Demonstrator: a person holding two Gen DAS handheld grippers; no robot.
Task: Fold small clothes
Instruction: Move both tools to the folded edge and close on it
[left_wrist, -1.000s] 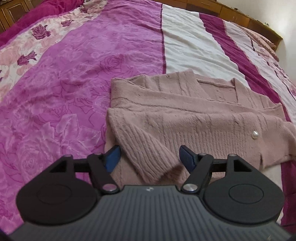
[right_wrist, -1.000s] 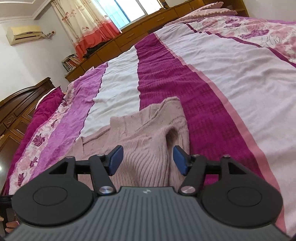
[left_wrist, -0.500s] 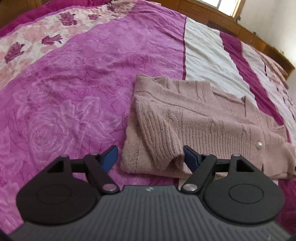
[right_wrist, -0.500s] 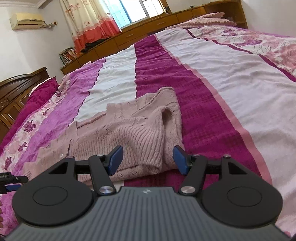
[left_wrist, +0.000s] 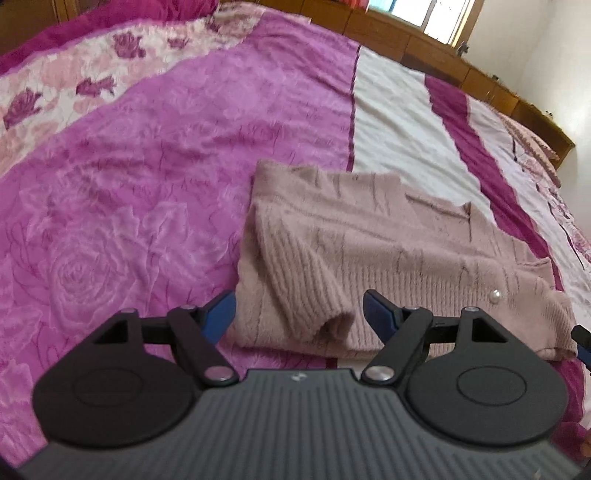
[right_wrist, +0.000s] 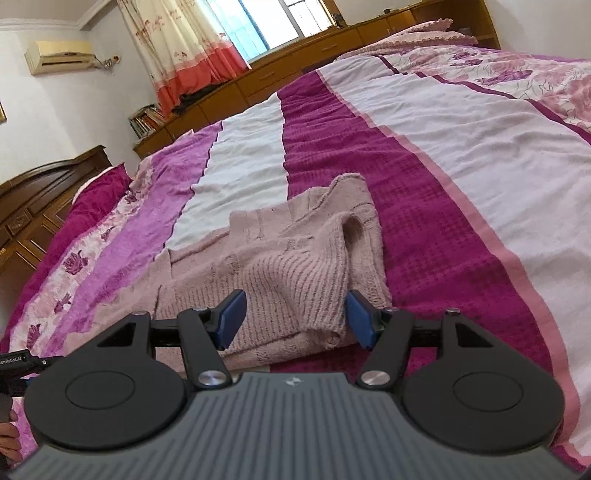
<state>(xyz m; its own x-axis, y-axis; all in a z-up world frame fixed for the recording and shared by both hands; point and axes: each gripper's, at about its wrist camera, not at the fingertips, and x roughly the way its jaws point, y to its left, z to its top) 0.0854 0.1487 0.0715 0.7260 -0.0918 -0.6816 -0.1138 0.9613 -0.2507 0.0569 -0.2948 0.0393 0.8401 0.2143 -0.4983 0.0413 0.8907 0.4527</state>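
A bed (left_wrist: 155, 177) with a magenta-and-white striped cover bears a folded pink knitted cardigan (left_wrist: 388, 251).

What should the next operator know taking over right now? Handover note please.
Left gripper: open, nothing held, its jaws have just been opening; left sleeve cuff lies between them.
Right gripper: open, right sleeve cuff between the pads, not pinched.
Pink cardigan lies on the bedspread.
Done: both sleeves folded in over the body.
Left: probably fold the body and tidy.

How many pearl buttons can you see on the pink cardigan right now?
1. A single pearl button shows on the pink cardigan, near its right end in the left wrist view. Others may be hidden under the folded layers.
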